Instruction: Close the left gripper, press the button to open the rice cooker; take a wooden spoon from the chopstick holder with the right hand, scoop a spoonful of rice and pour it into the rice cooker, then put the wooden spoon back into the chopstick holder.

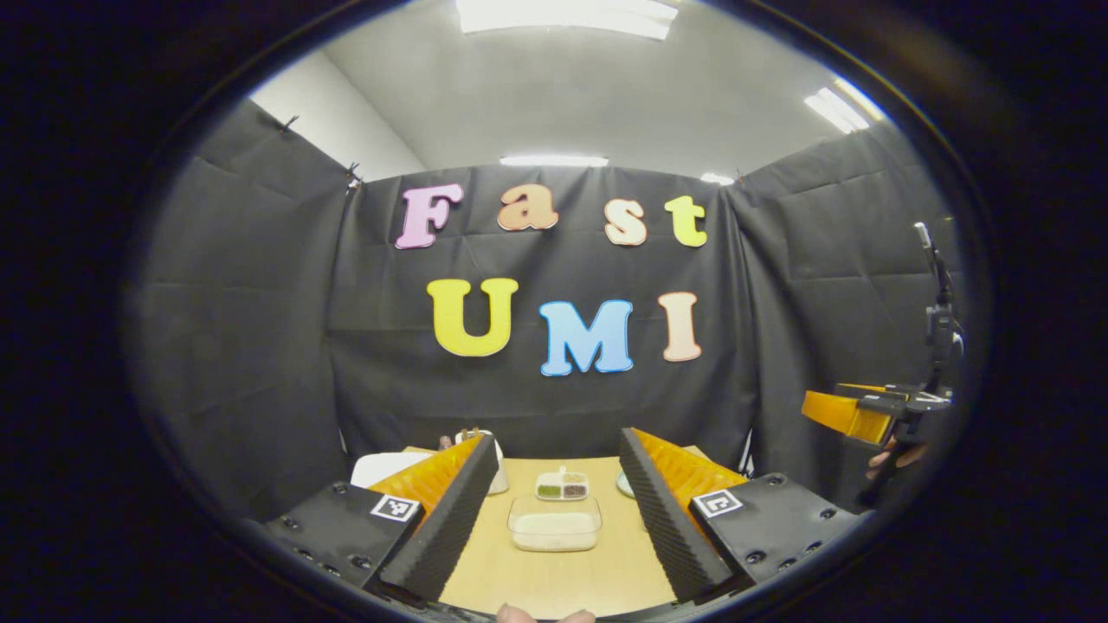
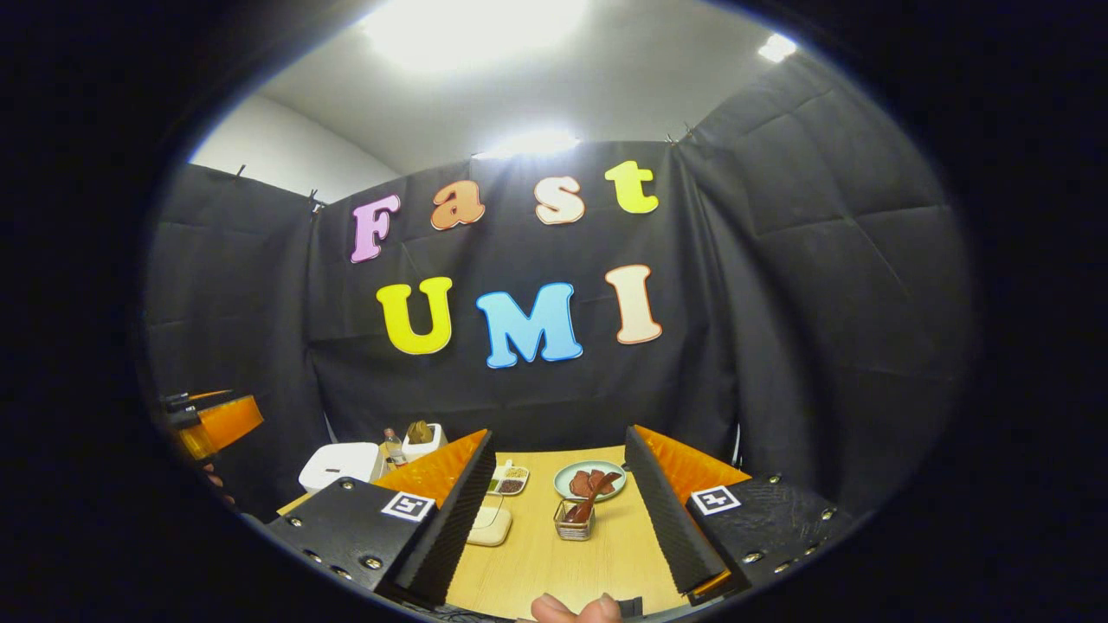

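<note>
The left gripper [image 1: 558, 510] is held above the near edge of the table [image 1: 554, 580], fingers wide apart and holding nothing. Between its fingers lies the rice tub [image 1: 554, 523], clear and rectangular; just beyond the tub sits a small divided dish [image 1: 562, 486]. The cooker [image 2: 340, 465] stands at the table's far left, lid down. The right gripper [image 2: 558, 510] is also spread wide and empty. The holder [image 2: 573, 519], a small wire-framed cup, stands near the table's centre with the spoon [image 2: 592, 495] leaning in it, in front of a green plate [image 2: 590, 478].
</note>
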Demonstrator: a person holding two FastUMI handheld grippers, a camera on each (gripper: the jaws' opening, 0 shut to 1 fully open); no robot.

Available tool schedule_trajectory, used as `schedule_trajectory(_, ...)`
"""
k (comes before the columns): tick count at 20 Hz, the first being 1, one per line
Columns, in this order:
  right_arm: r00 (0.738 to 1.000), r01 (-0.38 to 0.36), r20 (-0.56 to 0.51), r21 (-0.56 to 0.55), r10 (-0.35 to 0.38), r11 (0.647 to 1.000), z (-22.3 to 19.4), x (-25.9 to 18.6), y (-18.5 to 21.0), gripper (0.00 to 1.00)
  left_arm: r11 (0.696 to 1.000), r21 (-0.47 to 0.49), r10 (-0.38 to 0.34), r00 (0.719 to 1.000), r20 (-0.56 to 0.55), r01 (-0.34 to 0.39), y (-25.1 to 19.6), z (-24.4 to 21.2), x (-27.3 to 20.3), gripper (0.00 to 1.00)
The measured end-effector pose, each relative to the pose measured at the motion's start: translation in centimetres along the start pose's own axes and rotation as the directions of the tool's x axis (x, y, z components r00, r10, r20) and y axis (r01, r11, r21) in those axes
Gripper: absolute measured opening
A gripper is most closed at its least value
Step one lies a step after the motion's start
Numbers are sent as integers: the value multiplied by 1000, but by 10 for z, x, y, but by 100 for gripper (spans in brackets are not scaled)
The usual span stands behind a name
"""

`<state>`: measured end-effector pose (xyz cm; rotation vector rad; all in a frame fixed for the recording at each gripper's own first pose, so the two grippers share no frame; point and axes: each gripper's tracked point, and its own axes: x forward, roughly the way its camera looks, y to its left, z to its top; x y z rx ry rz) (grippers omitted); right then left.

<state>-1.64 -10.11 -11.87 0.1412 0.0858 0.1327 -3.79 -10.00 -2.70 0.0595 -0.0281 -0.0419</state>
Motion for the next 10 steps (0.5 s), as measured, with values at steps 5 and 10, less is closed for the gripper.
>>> schedule_trajectory(5, 1000, 10, 19, -60, -9, 998, 1, 6, 36, 92, 999, -41, 2, 999, -35, -3, 40, -12, 11, 99)
schedule_trajectory(10, 1000, -16, -6, -80, 16, 997, -8, 16, 68, 92, 998, -47, 42, 999, -20, -42, 75, -2, 13, 94)
